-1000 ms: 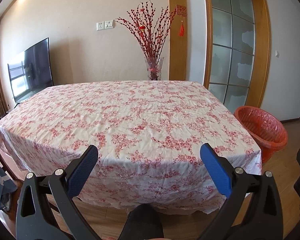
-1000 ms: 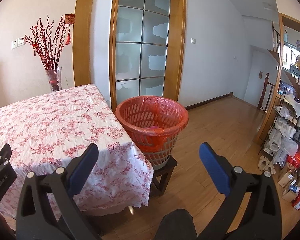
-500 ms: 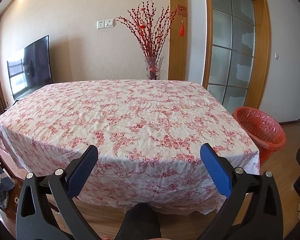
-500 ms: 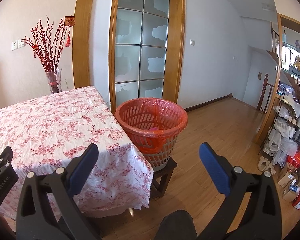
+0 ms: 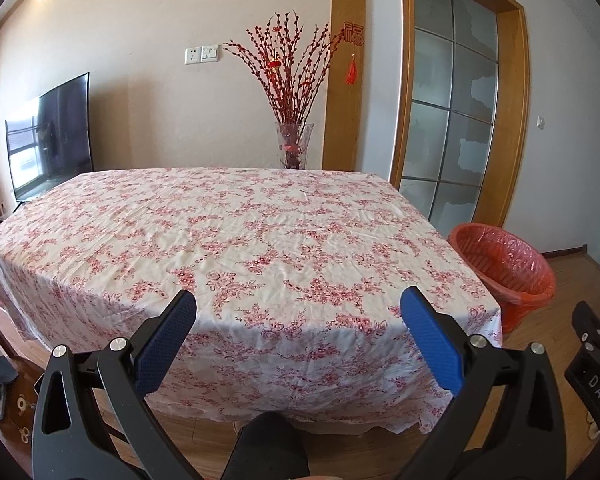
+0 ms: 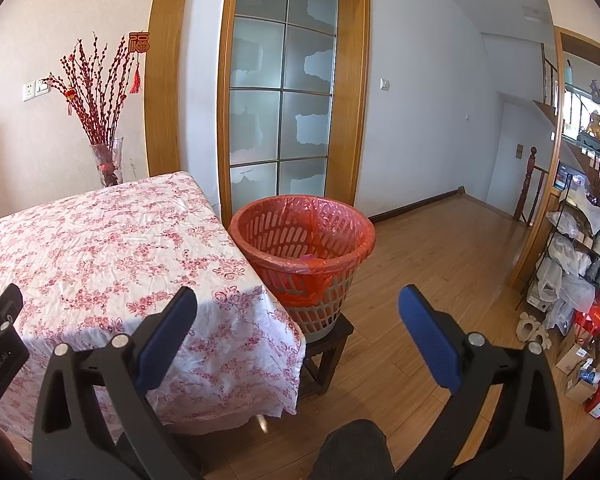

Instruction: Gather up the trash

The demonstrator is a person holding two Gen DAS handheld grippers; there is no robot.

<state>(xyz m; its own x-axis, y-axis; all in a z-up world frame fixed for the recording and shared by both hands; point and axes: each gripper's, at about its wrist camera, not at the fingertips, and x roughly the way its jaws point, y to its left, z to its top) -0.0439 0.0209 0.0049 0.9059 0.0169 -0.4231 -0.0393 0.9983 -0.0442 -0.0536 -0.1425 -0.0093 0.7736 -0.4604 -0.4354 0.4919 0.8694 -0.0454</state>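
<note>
We have drawn back slightly; both the left gripper (image 5: pixel 298 336) and right gripper (image 6: pixel 298 334) gape empty, table (image 5: pixel 236 232) bare, bin (image 6: pixel 304 240) at one o'clock: likely finished.

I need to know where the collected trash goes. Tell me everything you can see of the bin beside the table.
The round slotted plastic basket is pale grey, widens toward the top and is lined with a translucent red-orange plastic bag folded over its rim. It stands upright on a small dark wooden stool by the corner of the floral-clothed table, in front of the frosted-glass door. Something pinkish lies inside; I cannot tell what. Neither gripper touches it.
</note>
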